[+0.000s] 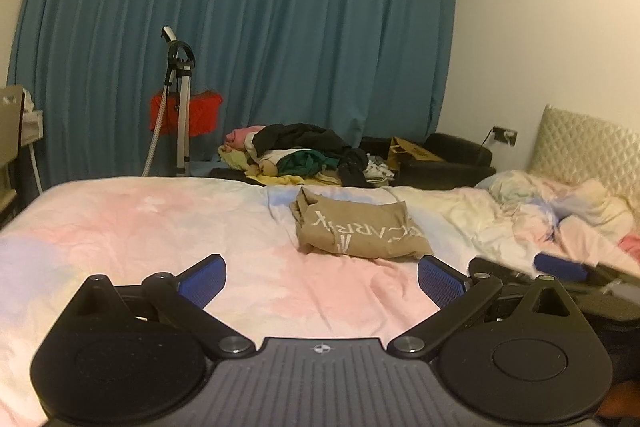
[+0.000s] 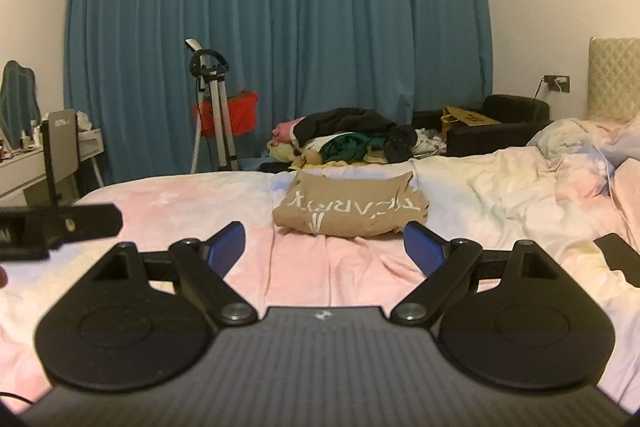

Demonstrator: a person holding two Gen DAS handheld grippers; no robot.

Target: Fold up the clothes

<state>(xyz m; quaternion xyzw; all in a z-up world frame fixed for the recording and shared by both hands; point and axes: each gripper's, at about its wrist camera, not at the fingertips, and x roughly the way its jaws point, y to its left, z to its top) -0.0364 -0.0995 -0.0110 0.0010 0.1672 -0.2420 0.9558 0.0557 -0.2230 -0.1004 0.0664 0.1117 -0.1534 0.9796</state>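
Note:
A tan garment with white lettering lies folded on the pink bed sheet, in the left wrist view and in the right wrist view. My left gripper is open and empty, low over the sheet, short of the garment. My right gripper is open and empty, just short of the garment's near edge. The right gripper also shows at the right in the left wrist view. Part of the left gripper shows at the left in the right wrist view.
A heap of unfolded clothes lies at the bed's far edge. A rumpled duvet covers the right side. A tripod stand and a red bag stand before blue curtains. A black armchair sits behind.

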